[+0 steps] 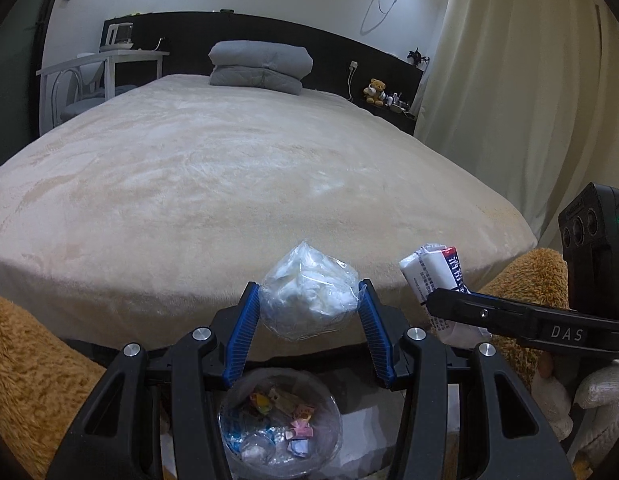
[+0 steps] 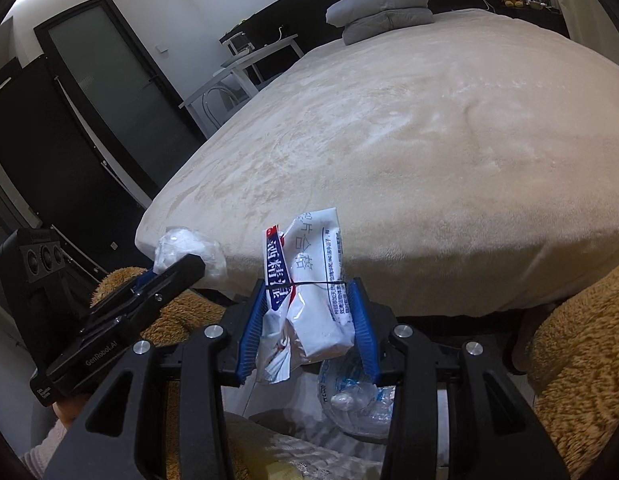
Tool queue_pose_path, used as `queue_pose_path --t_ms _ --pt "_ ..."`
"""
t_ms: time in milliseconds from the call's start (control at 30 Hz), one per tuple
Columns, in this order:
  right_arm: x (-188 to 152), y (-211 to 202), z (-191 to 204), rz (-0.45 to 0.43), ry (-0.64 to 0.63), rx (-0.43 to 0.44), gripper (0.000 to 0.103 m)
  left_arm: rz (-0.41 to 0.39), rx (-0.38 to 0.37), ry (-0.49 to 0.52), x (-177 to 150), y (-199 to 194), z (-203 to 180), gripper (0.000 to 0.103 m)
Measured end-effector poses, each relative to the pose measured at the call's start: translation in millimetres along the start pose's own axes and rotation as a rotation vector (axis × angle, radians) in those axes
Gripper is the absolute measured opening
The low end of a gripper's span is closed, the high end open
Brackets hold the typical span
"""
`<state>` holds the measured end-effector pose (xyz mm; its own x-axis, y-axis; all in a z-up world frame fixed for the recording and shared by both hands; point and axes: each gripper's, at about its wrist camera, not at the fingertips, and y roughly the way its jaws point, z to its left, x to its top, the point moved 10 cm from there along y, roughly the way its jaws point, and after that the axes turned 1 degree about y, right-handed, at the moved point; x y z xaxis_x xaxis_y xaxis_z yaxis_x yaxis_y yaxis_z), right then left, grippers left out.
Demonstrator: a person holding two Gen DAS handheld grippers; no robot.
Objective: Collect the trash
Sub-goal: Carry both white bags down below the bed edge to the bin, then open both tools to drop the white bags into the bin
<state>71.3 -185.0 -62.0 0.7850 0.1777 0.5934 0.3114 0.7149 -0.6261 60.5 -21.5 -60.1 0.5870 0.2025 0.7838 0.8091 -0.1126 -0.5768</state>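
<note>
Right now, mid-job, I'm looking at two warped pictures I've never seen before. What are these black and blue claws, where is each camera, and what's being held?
Each picture comes from a fisheye camera mounted on a hand-held two-finger clamp, looking forward along its blue-padded fingers. No robot: a person carries one in each hand. The left view shows the left gripper pinching a clear plastic bag of white tissue. The right view shows the right gripper pinching a white printed wrapper. Ahead lies the bed with a folded grey quilt. Below the left gripper sits a clear bin already holding scraps.
</note>
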Motion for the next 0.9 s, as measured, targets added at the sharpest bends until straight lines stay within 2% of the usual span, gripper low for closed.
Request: queue_pose_path --t_ms 233,367,467,700,900 --pt "-19 16 -6 0.074 0.033 0.007 0.042 0.116 -0.027 -0.023 -33 27 3 0.049" --pt "-31 32 -16 0.139 0.067 0.014 0.042 0.254 -0.052 -0.065 -57 48 9 0.049" --pt "-40 46 -29 0.205 0.109 0.008 0.042 0.313 -0.057 -0.055 -70 63 8 0.049" --pt "-53 79 -54 0.325 0.210 -0.012 0.042 0.483 -0.017 -0.117 -99 97 25 0.049" --pt "-74 102 -75 0.444 0.268 -0.078 0.042 0.552 0.005 -0.142 -114 111 32 0.049"
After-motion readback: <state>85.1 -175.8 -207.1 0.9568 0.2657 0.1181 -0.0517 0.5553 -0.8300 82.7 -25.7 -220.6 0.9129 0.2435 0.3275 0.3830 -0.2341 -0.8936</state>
